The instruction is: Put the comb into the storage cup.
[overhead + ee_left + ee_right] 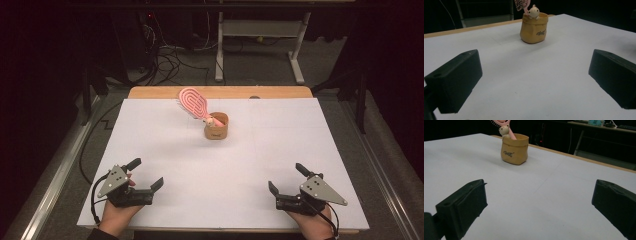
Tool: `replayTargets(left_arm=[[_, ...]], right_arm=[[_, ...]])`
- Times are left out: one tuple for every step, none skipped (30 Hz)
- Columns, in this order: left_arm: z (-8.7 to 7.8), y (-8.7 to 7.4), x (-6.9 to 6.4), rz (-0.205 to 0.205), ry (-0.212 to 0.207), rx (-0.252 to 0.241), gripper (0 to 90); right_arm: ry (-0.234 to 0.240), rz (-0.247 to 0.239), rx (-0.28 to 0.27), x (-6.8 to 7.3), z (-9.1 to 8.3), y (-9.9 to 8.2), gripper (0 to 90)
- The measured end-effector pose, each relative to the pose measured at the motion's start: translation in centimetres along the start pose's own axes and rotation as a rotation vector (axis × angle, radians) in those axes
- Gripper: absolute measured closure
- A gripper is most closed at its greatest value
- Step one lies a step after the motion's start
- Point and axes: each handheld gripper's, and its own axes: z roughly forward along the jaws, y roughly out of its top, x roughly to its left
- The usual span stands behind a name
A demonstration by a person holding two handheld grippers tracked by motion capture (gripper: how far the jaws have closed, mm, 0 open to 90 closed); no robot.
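A small tan pouch-shaped holder point(216, 127) point(534, 28) point(514, 149) stands upright at the far middle of the white table top point(225, 165). A pink hairbrush point(194, 103) leans out of it up and to the left, handle end inside, with a small cream figure point(533, 11) point(504, 130) on the handle at the rim. My left gripper point(148, 173) rests open near the front left, held by a hand. My right gripper point(285, 177) rests open near the front right. Both sets of jaws stand wide apart with only bare table between them.
The white sheet covers a wooden table whose far edge point(220, 92) shows bare wood. Beyond it stand a white desk frame point(260, 45) and loose cables point(170, 57) on the dark floor. A black cable point(92, 145) hangs along the left side.
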Motion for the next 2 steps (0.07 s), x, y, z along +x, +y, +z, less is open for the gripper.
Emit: replayTargets(left_arm=[[0.01,0.08,-0.07,0.000,0.002,-0.004,0.0],[-0.02,0.13,-0.10,0.003,0.003,-0.007,0.0]], right_arm=[[0.001,0.000,-0.002,-0.01,-0.05,0.02,0.3],[-0.001,0.000,-0.004,0.00,-0.16,0.08,0.3]])
